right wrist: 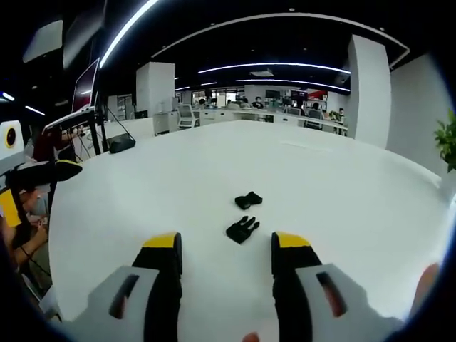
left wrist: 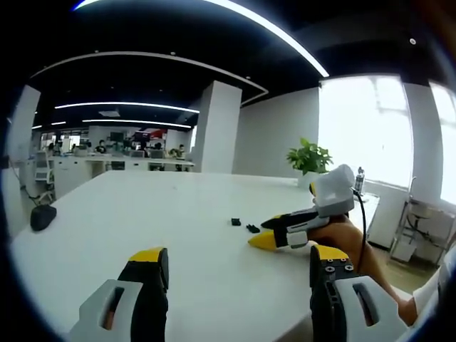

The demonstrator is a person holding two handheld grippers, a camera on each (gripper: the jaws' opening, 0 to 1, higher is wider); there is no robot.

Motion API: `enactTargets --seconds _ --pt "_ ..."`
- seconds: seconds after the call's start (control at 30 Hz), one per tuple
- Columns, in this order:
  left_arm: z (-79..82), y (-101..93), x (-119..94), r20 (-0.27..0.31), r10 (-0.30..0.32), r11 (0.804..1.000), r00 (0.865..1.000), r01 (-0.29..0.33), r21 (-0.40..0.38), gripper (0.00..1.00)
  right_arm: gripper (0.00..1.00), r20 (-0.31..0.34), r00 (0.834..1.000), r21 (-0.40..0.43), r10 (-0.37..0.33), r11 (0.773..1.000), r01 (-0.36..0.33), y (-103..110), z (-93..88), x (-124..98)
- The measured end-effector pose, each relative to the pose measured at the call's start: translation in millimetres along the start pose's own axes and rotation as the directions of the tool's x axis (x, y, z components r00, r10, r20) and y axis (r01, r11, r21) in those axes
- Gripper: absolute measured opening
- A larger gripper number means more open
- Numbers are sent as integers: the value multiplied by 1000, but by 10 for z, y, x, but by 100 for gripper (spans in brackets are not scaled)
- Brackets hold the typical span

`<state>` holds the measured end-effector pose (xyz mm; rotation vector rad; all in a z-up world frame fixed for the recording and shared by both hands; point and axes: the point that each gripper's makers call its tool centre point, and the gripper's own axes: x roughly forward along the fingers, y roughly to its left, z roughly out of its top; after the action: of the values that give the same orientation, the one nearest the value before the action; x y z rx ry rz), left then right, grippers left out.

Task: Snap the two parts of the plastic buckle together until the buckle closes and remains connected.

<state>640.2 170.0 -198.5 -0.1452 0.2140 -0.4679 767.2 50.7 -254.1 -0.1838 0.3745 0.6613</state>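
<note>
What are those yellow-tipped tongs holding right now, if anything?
Nothing. Both tongs are open and empty; the two buckle parts lie apart on the white table.

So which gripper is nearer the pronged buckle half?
Right. The right gripper sits just short of the pronged buckle half, jaws open. The left gripper hangs farther back across the table.

Left tool point(left wrist: 239, 267) jaws wide apart, empty, right tool point(right wrist: 224, 251) jaws parted, empty, held low
</note>
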Motion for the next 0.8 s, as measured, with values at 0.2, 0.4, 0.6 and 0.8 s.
enactTargets --seconds 0.2,0.4,0.6,0.8 --pt "2 7 9 0 -1 1000 1000 1 0 83 46 5 1000 -14 15 1000 -15 30 24 45" --pt "-3 -13 17 0 -5 1000 1000 5 3 83 35 11 1000 -48 24 999 -23 87 29 39" --pt "-1 -2 2 3 -3 1000 1000 3 2 83 32 10 999 -48 35 998 -34 134 24 33" --pt "4 17 -18 7 1 1000 1000 -1 -2 83 29 12 999 -50 35 998 -34 155 20 24"
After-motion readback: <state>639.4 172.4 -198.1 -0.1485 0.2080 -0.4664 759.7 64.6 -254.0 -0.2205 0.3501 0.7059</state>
